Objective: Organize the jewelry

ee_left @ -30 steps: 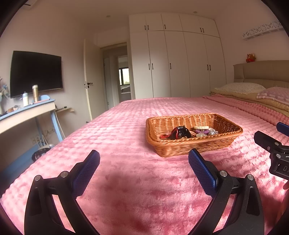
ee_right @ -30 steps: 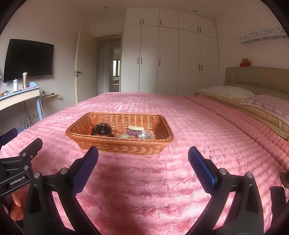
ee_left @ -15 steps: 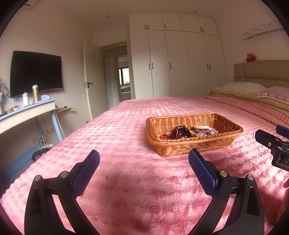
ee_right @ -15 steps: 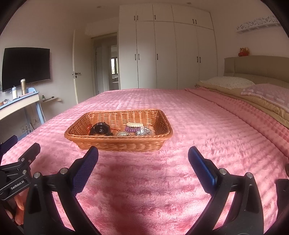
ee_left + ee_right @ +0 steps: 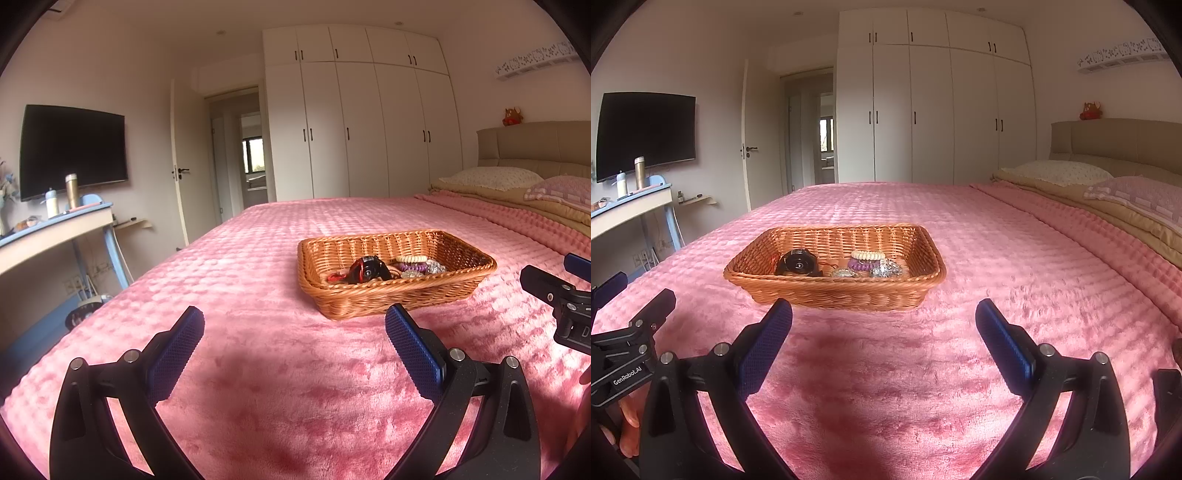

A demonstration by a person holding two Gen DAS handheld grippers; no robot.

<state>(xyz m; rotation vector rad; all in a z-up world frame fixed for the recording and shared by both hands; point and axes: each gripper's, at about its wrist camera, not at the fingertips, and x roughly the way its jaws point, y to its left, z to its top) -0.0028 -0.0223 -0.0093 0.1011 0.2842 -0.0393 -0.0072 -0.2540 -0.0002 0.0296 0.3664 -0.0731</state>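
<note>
The rectangular woven wicker basket (image 5: 834, 267) sits on the pink plush bedspread (image 5: 960, 258), and every piece of jewelry in view lies inside it: a round black-and-red piece (image 5: 798, 263) toward its left end, stacked cream and purple coil bands (image 5: 866, 259) right of that, and silvery trinkets (image 5: 886, 271) beside them. None shows on the bedspread around the basket. This fits either a gathered collection or a pile awaiting sorting. The left gripper (image 5: 293, 345) and right gripper (image 5: 884, 332) both hover short of the basket, jaws spread wide, holding nothing. Against the earlier frames, the right wrist view shows the basket larger and more centred; the left view is nearly unchanged.
</note>
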